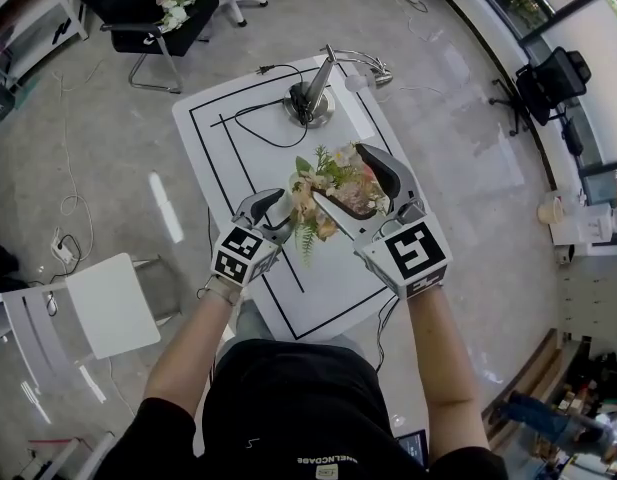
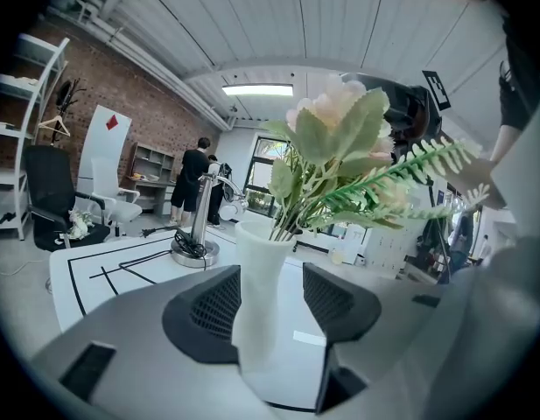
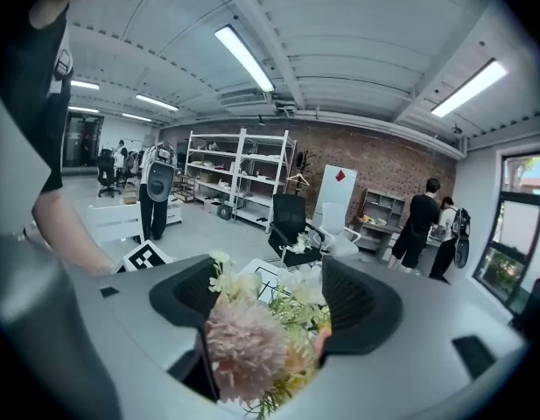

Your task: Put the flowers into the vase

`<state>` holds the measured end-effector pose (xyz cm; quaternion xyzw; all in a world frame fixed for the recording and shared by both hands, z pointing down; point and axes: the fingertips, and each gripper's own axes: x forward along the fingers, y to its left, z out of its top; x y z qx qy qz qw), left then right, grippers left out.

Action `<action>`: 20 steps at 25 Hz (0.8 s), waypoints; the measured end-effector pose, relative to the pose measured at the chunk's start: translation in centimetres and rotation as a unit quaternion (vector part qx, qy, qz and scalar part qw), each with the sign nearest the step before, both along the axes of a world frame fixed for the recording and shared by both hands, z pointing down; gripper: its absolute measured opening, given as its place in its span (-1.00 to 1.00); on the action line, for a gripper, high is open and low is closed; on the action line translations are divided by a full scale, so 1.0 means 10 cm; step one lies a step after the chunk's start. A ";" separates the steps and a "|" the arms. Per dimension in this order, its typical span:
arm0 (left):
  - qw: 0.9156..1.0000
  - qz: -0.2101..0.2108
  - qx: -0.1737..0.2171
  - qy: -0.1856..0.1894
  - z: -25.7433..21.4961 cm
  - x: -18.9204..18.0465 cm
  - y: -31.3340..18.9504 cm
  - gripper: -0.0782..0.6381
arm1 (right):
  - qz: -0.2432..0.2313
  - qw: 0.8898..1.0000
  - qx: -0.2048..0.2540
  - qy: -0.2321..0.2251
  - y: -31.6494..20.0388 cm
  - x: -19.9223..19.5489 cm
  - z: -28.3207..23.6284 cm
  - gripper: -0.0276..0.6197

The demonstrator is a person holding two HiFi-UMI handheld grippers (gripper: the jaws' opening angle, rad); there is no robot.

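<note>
Left gripper (image 1: 276, 215) spread around slim white vase (image 2: 261, 278), right gripper (image 1: 338, 174) clamped on pink-and-cream artificial flowers (image 3: 250, 357) standing in it

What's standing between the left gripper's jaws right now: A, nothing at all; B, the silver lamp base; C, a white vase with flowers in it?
C: in the left gripper view the white vase, with flowers rising from its mouth, stands between the jaws of the left gripper.
</note>
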<state>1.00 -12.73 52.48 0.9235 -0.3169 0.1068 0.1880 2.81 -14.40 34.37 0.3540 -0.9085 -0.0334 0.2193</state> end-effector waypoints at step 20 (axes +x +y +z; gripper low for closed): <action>1.000 -0.003 -0.007 0.001 0.03 -0.02 -0.03 -0.22 | -0.069 0.997 -0.042 0.019 0.08 -0.20 0.30 0.84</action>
